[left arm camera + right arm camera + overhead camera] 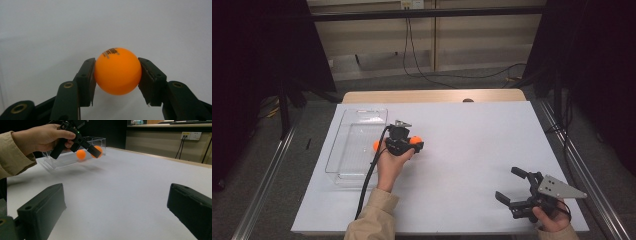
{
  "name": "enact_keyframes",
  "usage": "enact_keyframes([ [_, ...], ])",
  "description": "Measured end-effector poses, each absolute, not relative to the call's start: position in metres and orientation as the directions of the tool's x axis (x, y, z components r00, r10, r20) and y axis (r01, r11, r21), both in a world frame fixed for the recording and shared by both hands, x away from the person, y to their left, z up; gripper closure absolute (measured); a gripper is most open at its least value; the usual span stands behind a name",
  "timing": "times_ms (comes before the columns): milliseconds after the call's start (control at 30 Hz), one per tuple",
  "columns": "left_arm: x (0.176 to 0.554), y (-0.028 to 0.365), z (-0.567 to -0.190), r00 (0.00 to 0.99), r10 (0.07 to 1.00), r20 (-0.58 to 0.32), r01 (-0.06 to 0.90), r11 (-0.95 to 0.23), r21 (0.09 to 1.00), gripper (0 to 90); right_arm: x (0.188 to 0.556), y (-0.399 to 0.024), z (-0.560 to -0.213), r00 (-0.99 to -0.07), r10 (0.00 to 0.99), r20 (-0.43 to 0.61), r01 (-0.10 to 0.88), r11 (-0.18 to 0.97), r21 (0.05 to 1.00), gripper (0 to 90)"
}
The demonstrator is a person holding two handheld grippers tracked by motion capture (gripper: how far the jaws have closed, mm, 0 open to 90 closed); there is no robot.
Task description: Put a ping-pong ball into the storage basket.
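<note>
Left tool (116, 75) clamped on small orange plastic ball (117, 71), beside clear rectangular plastic tray (362, 116), right tool (512, 186) wide open, empty, over white surface (472, 145)

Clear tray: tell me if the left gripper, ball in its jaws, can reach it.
Probably yes. The left gripper, shut on the orange ball, hangs right beside the clear tray; the tray's top is open and nothing stands between them.

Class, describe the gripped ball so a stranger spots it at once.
Start at the clear plastic tray on the white table's left. Just right of it, the left gripper clamps an orange ball with dark print; the second orange ball is free.
</note>
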State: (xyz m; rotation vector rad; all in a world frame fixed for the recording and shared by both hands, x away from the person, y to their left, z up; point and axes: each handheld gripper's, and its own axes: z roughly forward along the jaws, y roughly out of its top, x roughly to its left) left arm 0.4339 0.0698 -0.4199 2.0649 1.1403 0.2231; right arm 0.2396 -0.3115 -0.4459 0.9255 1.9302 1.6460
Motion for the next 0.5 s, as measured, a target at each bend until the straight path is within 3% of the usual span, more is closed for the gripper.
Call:
enact_keyframes([
  [500,0.4309,0.0728,-0.4145,0.588,0.781,-0.211,0.661,-0.313,0.682,51.0,0.2394,-0.3117,-0.4456,-0.681,0.727,0.092,0.205,0.069,0.976,1.4],
])
